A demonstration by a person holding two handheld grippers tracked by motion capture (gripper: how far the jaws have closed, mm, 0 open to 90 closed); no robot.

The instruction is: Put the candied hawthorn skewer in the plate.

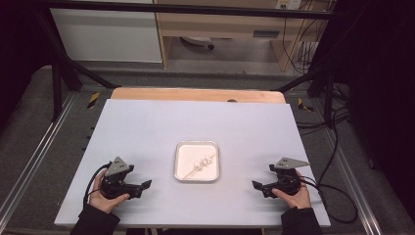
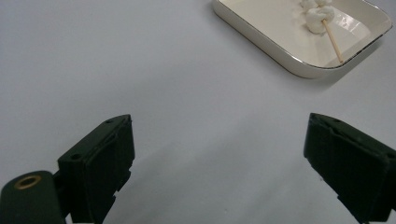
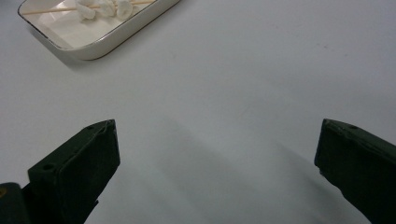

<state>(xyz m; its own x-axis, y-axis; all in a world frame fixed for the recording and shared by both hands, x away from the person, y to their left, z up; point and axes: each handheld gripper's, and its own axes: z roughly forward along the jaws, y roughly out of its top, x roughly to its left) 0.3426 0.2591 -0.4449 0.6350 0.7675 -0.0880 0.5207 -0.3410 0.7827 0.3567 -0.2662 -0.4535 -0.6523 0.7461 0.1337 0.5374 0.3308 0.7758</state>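
Your tray sits mid-worktop, and it's the landmark for everything here. Inside it lies a thin wooden skewer w/ white marshmallow-like pieces threaded on around its middle; the stick runs corner to corner, resting on the tray floor. Your left gripper is on the worktop well to the left of the tray, near its front edge, jaws pointing toward the tray. In the left gripper view the jaws stand wide apart w/ nothing between them, just bare worktop, tray off ahead at upper right. Your right gripper mirrors that, well to the right of the tray, pointing in at it. Its jaws are spread wide too, nothing held; right gripper view has the tray ahead at upper left. Neither gripper touches the tray.
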